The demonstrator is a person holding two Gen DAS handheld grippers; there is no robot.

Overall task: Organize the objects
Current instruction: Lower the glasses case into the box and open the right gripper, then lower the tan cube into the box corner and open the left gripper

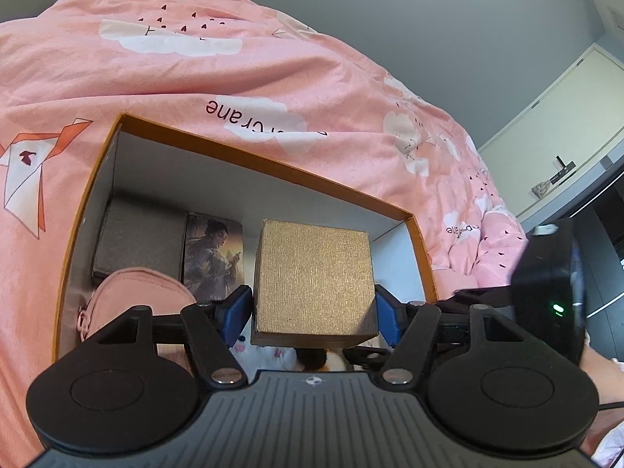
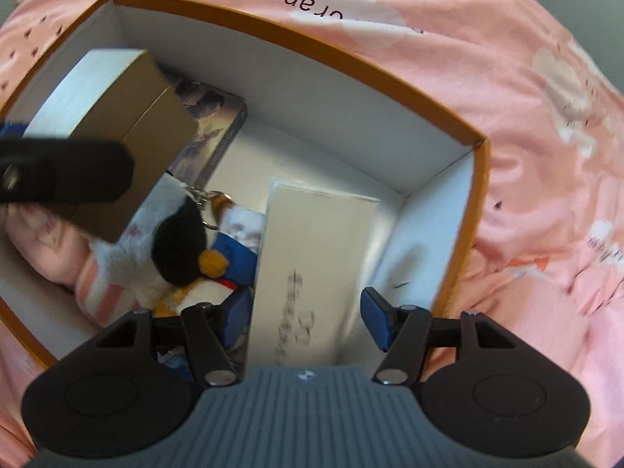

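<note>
An orange-rimmed storage box lies on a pink duvet; it also shows in the right wrist view. My left gripper is shut on a gold cube box and holds it above the storage box; the cube also shows in the right wrist view. My right gripper is open over a flat cream box with dark lettering, which lies on the storage box floor. Inside are also a grey box, a picture box, a pink pouch and a penguin plush.
The pink duvet with cloud and crane prints surrounds the storage box on all sides. A grey wall and a white cabinet stand at the back right. The right gripper's black body is close beside the left one.
</note>
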